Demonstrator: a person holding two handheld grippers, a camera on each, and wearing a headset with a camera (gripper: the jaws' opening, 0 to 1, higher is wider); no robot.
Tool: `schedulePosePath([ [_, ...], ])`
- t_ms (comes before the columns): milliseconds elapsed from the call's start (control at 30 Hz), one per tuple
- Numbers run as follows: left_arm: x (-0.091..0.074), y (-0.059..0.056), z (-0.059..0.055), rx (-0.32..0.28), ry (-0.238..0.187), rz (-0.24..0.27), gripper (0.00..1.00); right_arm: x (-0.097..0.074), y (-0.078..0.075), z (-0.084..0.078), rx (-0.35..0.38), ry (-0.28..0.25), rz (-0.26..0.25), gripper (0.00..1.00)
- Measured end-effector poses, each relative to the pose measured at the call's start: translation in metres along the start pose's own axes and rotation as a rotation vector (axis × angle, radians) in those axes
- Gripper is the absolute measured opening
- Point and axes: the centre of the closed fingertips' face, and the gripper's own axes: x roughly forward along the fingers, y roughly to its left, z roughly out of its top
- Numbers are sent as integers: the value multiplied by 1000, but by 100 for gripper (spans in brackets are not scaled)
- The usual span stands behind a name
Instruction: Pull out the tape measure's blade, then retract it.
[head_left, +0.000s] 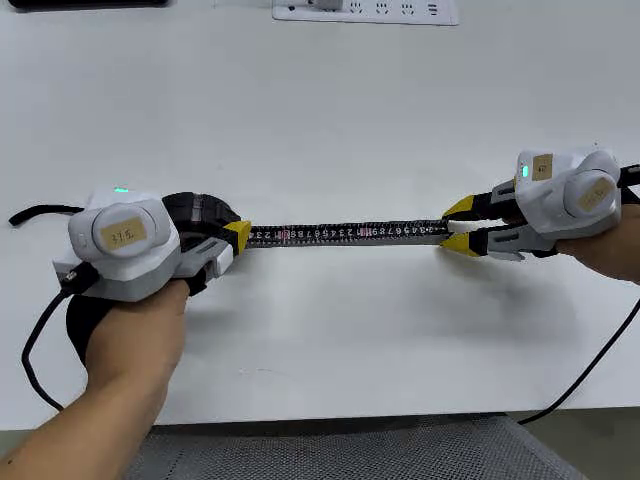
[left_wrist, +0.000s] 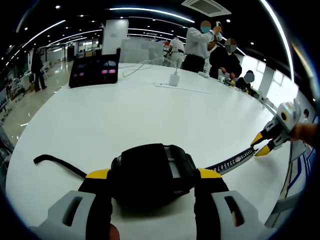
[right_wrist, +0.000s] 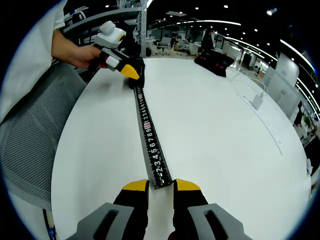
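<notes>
White surface, wide open. Your left gripper (left_wrist: 154, 175) has its jaws clamped on the tape measure's case (head_left: 200, 215), which looks chunky and rigid. The blade (head_left: 350, 233) runs right, probably thin, springy and slick. Your right gripper (head_left: 460, 226) jaws pinch its tip, so I'd grip firm there.

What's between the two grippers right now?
The blade, stretched from the case in the left gripper to the right gripper, over bare table; clearest in head view.

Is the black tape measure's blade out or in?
Out: the numbered black blade stretches from the left gripper's black case to the right gripper.
</notes>
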Motion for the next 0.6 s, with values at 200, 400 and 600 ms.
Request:
schedulePosePath([
  [200,0,0,0,-2,-1,-1,62,0,-1,0,-19,10,11,14],
  [400,0,0,0,-1,-2,-2,62,2,-2,-1,-44,20,27,12],
  [600,0,-1,0,-6,5,-6,63,2,-1,-1,-62,22,35,11],
])
